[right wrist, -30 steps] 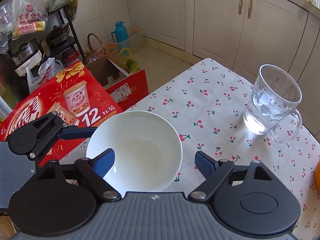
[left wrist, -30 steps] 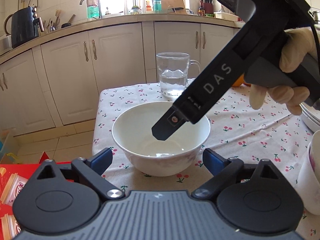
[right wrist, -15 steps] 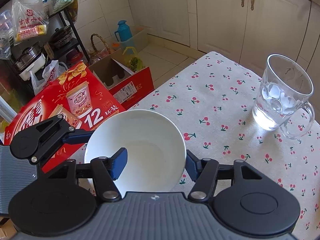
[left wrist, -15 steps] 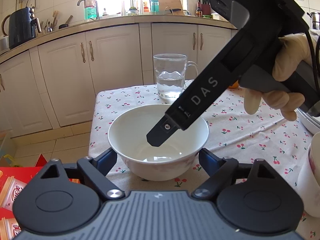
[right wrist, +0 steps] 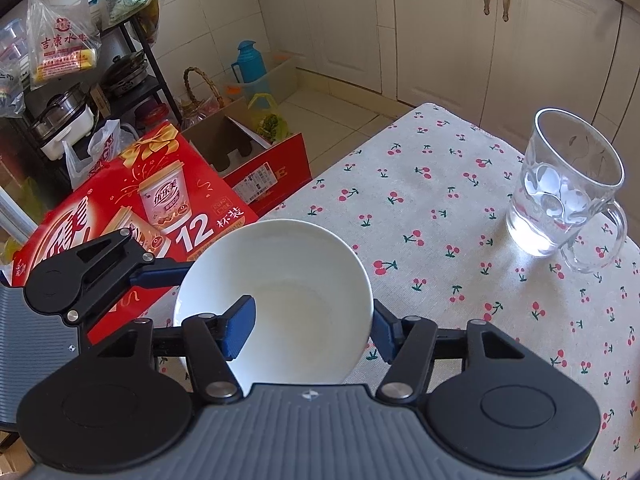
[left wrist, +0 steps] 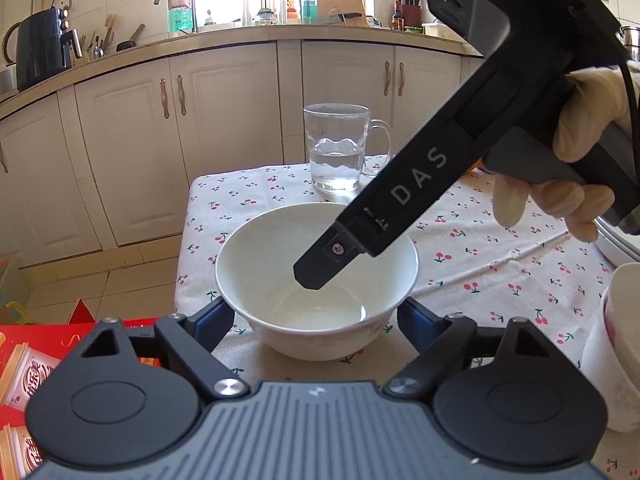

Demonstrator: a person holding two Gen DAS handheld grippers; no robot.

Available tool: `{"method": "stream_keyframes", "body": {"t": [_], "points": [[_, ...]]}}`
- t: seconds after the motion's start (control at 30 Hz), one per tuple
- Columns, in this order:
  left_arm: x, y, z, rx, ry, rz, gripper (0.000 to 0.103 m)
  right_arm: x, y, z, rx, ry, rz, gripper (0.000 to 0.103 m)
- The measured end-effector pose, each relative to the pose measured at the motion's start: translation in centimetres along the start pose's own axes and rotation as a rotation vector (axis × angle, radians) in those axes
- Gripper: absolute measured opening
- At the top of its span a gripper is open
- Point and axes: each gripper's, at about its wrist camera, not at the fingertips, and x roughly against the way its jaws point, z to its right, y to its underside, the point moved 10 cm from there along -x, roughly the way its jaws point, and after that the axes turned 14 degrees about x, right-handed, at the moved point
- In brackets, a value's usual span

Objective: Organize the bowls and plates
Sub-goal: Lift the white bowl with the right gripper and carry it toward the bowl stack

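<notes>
1. A white bowl [left wrist: 316,280] stands upright near the corner of the table [left wrist: 500,264], which is covered by a cloth printed with cherries
2. The right gripper [right wrist: 312,328] reaches down into the bowl from the right; one blue finger lies inside against the inner wall, the other outside the rim, so the fingers pinch the bowl's wall between them
3. In the left wrist view the right gripper's black finger [left wrist: 332,256], marked "DAS", slants down into the bowl, held by a gloved hand [left wrist: 576,176]
4. The left gripper [left wrist: 316,320] sits low at the bowl's near side, its blue fingers spread to either side of the bowl's base; the left pad looks to be touching the bowl's wall, while whether the right one presses on it I cannot tell
5. A glass mug [right wrist: 564,196] with some water stands on the table beyond the bowl, well apart from it, handle towards the right in the left wrist view
6. A white cup [left wrist: 616,352] shows at the right edge of the left wrist view, and the rim of some white plates [left wrist: 616,244] lies behind it
7. A red carton [right wrist: 132,208] printed with cups sits on the floor beside the table, with cream cabinets [left wrist: 224,136] behind
</notes>
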Motion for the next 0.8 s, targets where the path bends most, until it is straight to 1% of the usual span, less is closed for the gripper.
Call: {"method": "stream_keyframes", "body": {"t": [0.27, 0.53, 0.8], "points": [[2.1, 0.3, 0.9, -0.003, 0.004, -0.005, 0.088, 1.3, 0.7, -1.4, 0.002, -0.010, 0.003, 0.066], [5.3, 0.4, 2.3, -0.005, 0.006, 0.008, 0.088, 4.0, 1.4, -3.4, 0.008, -0.016, 0.027, 0.066], [8.5, 1.2, 4.0, -0.013, 0.011, -0.001, 0.088, 7.0, 2.5, -5.9, 0.019, -0.020, 0.053, 0.066]]}}
